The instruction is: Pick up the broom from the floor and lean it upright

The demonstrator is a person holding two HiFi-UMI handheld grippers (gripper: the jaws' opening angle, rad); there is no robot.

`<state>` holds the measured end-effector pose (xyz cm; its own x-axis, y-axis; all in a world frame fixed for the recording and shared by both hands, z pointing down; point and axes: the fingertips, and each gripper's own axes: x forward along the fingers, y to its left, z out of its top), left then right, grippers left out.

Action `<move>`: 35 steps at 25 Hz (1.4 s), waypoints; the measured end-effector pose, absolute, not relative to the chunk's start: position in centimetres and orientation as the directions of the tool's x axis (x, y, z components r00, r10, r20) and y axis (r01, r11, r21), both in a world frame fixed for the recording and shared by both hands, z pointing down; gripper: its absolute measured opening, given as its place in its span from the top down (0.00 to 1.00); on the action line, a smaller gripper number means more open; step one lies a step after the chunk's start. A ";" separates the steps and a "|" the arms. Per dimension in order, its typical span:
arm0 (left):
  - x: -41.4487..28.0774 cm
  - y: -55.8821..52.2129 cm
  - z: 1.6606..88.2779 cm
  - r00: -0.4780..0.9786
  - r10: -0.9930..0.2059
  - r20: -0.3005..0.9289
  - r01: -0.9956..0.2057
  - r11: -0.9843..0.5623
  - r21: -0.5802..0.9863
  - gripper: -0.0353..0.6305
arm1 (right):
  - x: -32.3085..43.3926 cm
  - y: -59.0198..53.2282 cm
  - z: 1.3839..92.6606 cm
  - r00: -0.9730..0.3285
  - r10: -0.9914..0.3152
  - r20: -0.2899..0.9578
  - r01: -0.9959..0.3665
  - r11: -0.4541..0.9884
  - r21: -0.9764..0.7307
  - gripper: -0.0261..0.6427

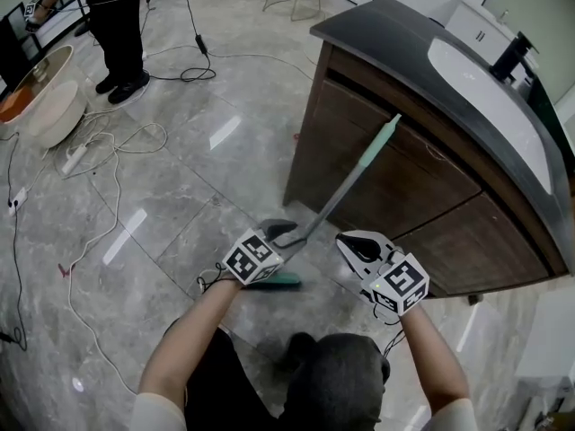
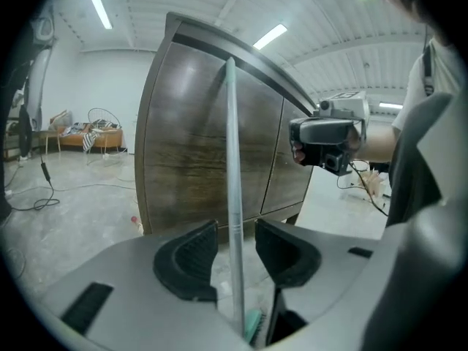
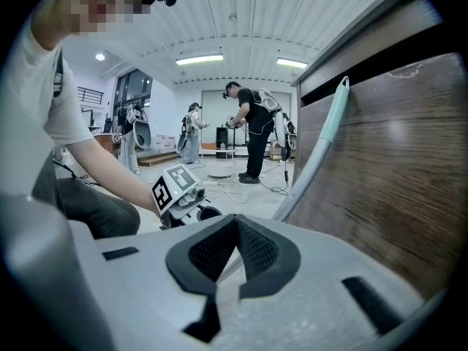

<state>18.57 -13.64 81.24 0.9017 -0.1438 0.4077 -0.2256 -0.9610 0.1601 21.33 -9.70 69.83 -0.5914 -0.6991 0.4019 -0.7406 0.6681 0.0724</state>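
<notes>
This looks like a big test hall or lab, partly furnished like a home bathroom. A dark wooden vanity cabinet (image 1: 395, 182) with a white sink (image 1: 490, 106) and a black tap (image 1: 512, 55) stands alone on the grey stone-look floor (image 1: 207, 124). Loose cables (image 1: 196, 72) and a power strip (image 1: 74, 158) lie on that floor. Above is a ribbed white ceiling (image 3: 241, 20) with strip lights (image 3: 199, 59). Further back, other persons (image 3: 254, 130) stand with gear on their bodies.
</notes>
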 end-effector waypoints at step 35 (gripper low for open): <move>5.6 -12.2 77.4 0.897 -0.315 0.310 -0.408 -0.860 0.307 0.93 | 13.6 -12.5 73.7 -0.649 -0.537 0.539 -0.688 0.716 -0.115 0.96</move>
